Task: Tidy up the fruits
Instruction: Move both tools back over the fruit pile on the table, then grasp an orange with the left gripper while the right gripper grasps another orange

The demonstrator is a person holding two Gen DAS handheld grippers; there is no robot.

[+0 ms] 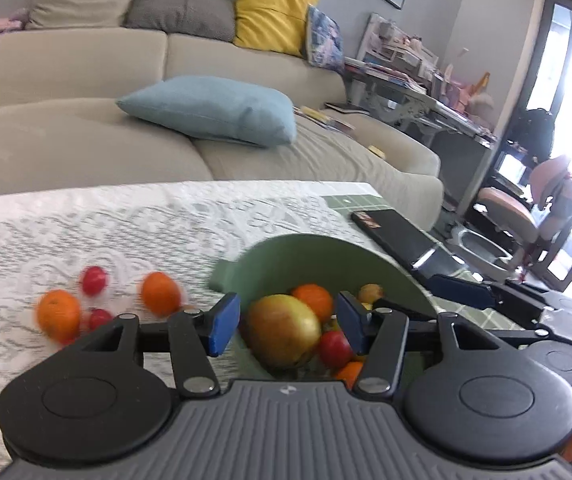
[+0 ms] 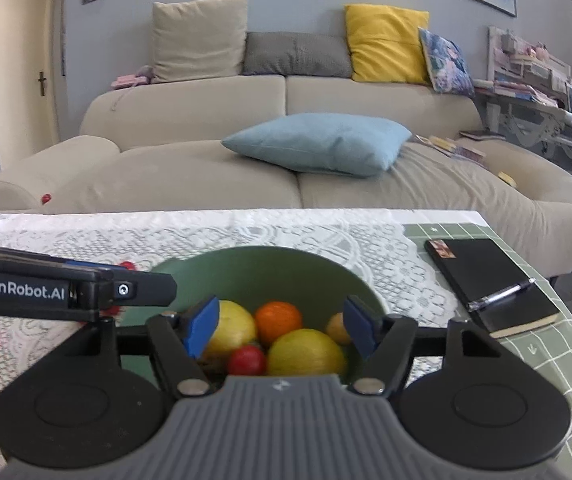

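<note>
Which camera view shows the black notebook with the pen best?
The right wrist view shows it best: the whole black notebook lies in sight on the table's right side, with the pen across its near end. In the left wrist view the black notebook is stretched near the edge, its near end hidden behind the right hand-held gripper.

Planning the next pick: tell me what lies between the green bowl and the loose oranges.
In the left wrist view, only bare lace tablecloth separates the green bowl from the nearest loose orange.
</note>
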